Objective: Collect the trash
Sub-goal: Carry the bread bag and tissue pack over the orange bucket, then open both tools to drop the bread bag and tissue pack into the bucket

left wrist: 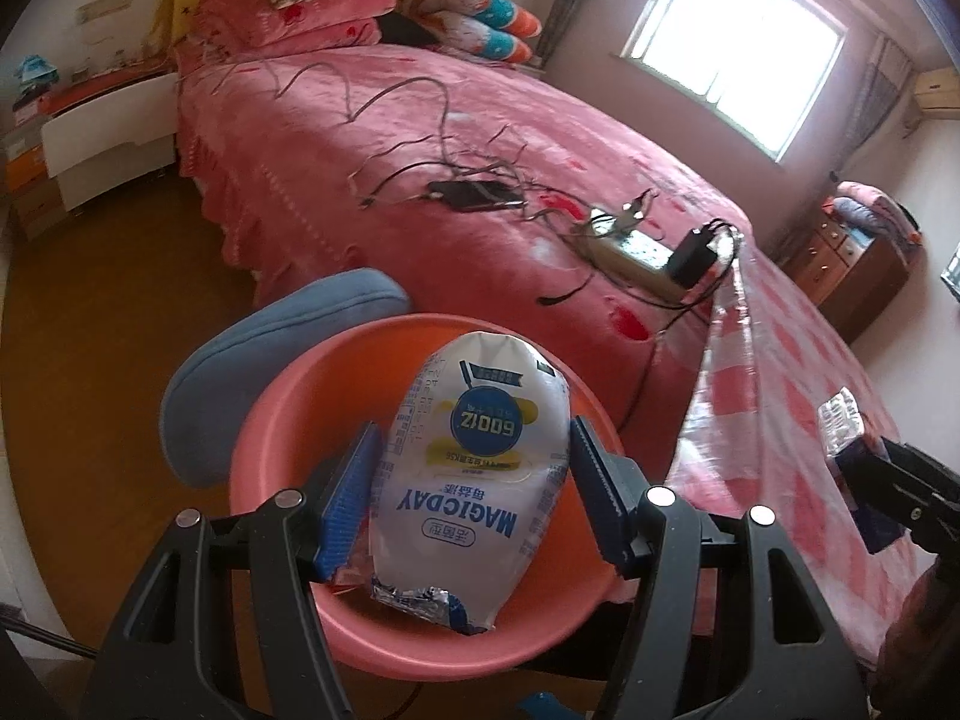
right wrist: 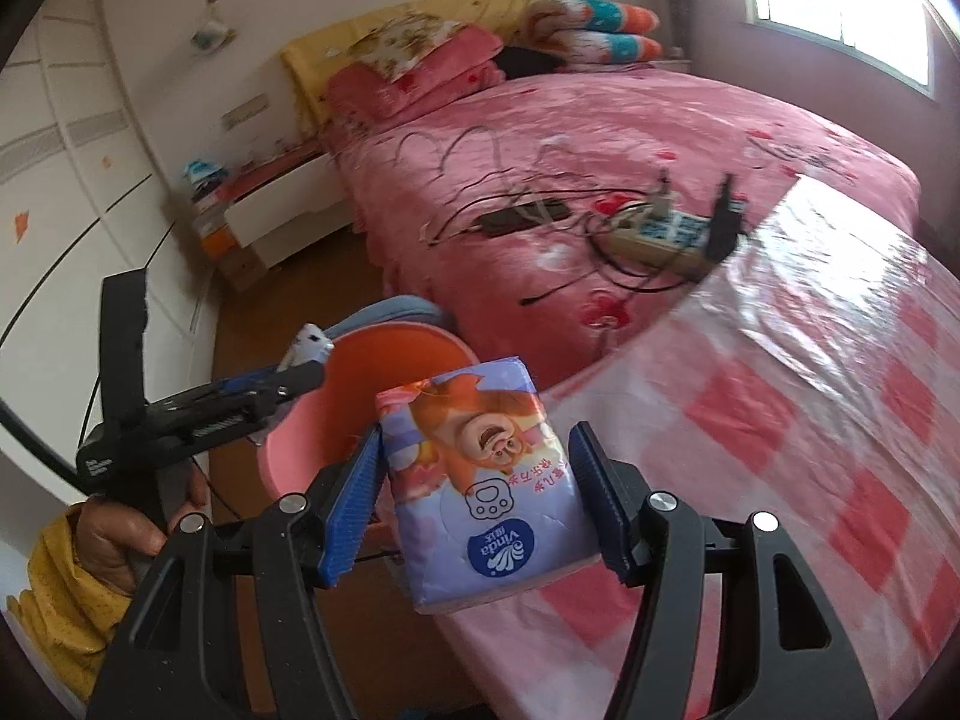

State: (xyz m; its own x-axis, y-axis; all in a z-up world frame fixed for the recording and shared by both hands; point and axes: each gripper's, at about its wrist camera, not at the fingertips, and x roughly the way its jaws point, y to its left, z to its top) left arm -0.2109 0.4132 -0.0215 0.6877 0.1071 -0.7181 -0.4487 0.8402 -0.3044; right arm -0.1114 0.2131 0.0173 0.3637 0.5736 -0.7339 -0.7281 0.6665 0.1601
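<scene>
**Two packets held, basin nearer the left gripper**

The left gripper [left wrist: 471,492] pinched a white MAGICDAY pouch [left wrist: 474,468] between its blue pads, the pouch's long axis running straight out along the fingers, torn foil end toward the wrist. Directly beneath and ahead of those fingers lay the pink basin [left wrist: 282,420], so the pouch hung over the bowl's hollow with the rim showing on both sides of the jaws. Releasing there would probably have dropped it inside.

The right gripper [right wrist: 477,498] was closed on a Vinda tissue pack [right wrist: 486,480], held by its two side faces, the pack standing lengthwise between the pads and tilted slightly left. From this gripper the basin [right wrist: 288,456] lay ahead and to the left, partly behind the pack, while the checked table cover [right wrist: 810,450] spread out below and to the right. The pack sat over the table's edge, not over the bowl.

So the left hand [right wrist: 126,534] was the nearer to the basin; the right gripper would likely have needed to travel leftward before letting go. The left gripper also stood between the right one and the bowl, so crowding looked possible.
</scene>
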